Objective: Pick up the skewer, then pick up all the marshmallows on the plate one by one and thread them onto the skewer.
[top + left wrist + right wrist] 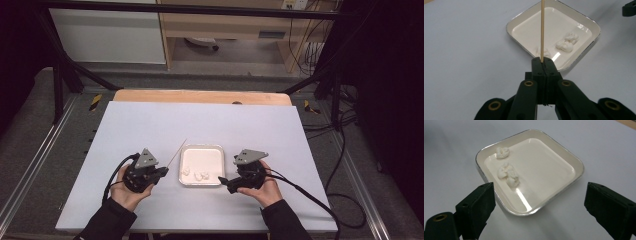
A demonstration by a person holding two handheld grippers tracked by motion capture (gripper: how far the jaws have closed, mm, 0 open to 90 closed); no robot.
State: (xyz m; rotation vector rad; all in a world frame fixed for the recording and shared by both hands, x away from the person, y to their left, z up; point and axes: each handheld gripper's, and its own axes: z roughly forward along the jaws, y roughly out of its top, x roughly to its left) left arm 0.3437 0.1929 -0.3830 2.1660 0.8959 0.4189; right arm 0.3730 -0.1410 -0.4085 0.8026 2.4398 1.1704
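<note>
Where high view blurs it, left tool [543,65] clamps skewer [542,30]; right tool [537,202] wide, empty.

left gripper [162,172]: jaws pressed together, clamped on a thin wooden skewer [542,30] standing out from its tips | right gripper [223,183]: jaws spread wide, nothing between its pads | both forearms enter from the near edge, dark sleeves, hands wrapped around the gripper bodies, tips turned toward each other
</note>
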